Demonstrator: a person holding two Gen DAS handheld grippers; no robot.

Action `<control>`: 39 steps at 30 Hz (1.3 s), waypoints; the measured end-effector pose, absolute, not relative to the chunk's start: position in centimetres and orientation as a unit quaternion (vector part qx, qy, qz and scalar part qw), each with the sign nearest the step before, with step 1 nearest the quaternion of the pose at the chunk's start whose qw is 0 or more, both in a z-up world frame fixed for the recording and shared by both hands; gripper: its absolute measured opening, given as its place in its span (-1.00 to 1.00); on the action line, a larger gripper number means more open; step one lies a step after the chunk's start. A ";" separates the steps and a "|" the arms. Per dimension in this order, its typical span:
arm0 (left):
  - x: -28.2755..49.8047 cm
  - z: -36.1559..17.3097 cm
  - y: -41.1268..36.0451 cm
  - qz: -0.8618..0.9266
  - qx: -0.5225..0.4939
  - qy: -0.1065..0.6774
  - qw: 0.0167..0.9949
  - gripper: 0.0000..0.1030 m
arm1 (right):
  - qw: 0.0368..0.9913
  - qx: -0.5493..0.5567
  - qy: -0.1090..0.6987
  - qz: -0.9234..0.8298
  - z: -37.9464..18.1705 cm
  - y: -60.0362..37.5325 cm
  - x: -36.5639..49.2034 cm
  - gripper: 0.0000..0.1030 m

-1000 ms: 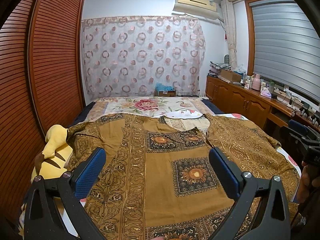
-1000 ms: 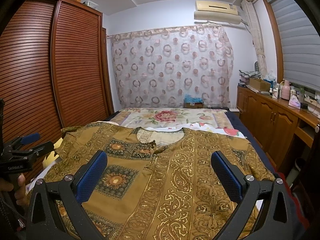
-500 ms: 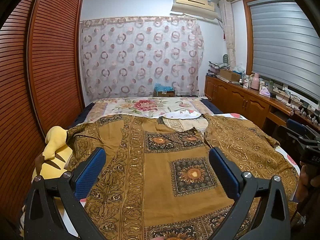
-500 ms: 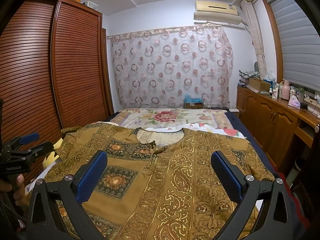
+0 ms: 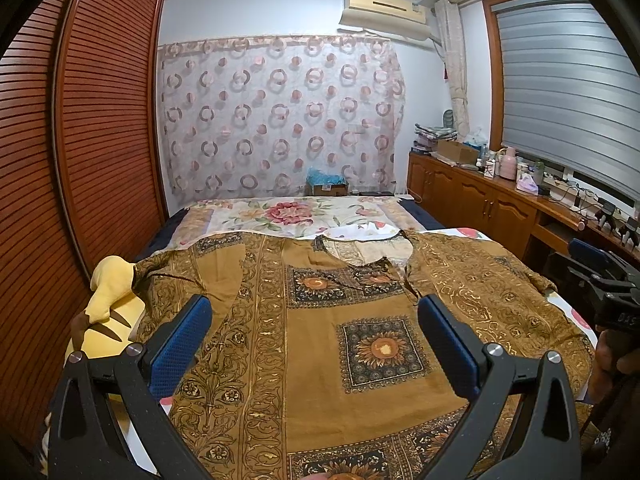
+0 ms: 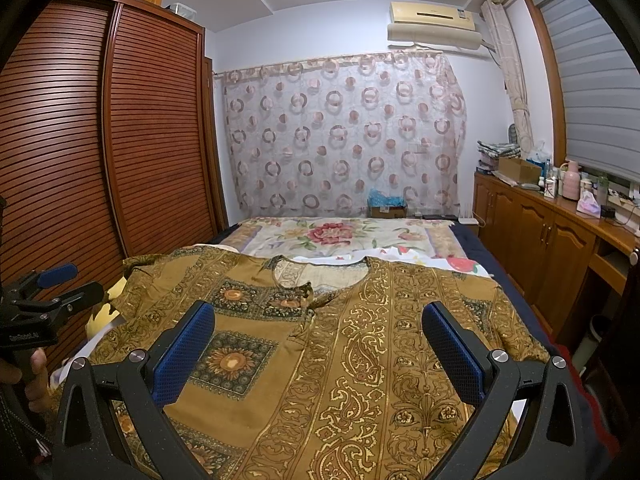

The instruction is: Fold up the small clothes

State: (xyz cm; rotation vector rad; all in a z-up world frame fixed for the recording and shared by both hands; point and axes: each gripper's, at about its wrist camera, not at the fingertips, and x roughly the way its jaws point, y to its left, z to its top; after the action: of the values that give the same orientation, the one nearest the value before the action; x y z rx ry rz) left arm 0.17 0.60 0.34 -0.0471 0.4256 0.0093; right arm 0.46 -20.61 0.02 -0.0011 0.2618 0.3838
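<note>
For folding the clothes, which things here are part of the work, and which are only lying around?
Part of the work:
- brown patterned shirt, spread flat on the bed
- left gripper, jaws open, empty
- right gripper, jaws open, empty

Only lying around:
- yellow plush toy beside the shirt
- floral blanket behind it
- pink flask on the cabinet
- cardboard box at the curtain

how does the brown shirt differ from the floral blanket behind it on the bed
The brown shirt is ochre with gold scrollwork and dark sunflower squares; the floral blanket is cream with a large red flower. The shirt lies nearer the grippers, the blanket toward the curtain. Both lie flat on the bed.
</note>
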 end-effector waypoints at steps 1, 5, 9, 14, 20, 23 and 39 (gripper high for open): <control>0.2 0.4 0.6 0.004 -0.023 0.211 0.977 1.00 | 0.973 -0.001 0.130 0.190 0.0 -20.6 0.5 1.00; 0.0 1.0 0.3 0.003 -0.021 0.210 0.978 1.00 | 0.973 -0.001 0.129 0.190 0.0 -20.6 0.5 1.00; 0.0 1.0 0.3 0.003 -0.020 0.210 0.978 1.00 | 0.973 -0.001 0.131 0.190 0.0 -20.6 0.5 1.00; 0.2 0.4 0.8 0.003 -0.020 0.220 0.975 1.00 | 0.970 0.003 0.136 0.201 -0.4 -20.6 0.9 1.00; 1.0 -1.4 4.0 0.021 -0.027 0.245 0.969 1.00 | 0.965 -0.003 0.147 0.218 -0.6 -20.5 2.5 1.00; 1.3 -2.2 6.1 0.037 -0.029 0.255 0.966 1.00 | 0.963 -0.009 0.152 0.223 -0.6 -20.4 3.3 1.00; 2.4 -4.6 13.6 0.084 -0.023 0.289 0.954 1.00 | 0.941 -0.059 0.194 0.270 -1.0 -18.1 6.0 1.00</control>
State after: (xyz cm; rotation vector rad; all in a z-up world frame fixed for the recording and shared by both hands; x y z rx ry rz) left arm 2.42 13.64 -4.64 -0.0460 0.5862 0.1702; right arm 5.95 -18.12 -0.98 -0.1199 0.3965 0.5500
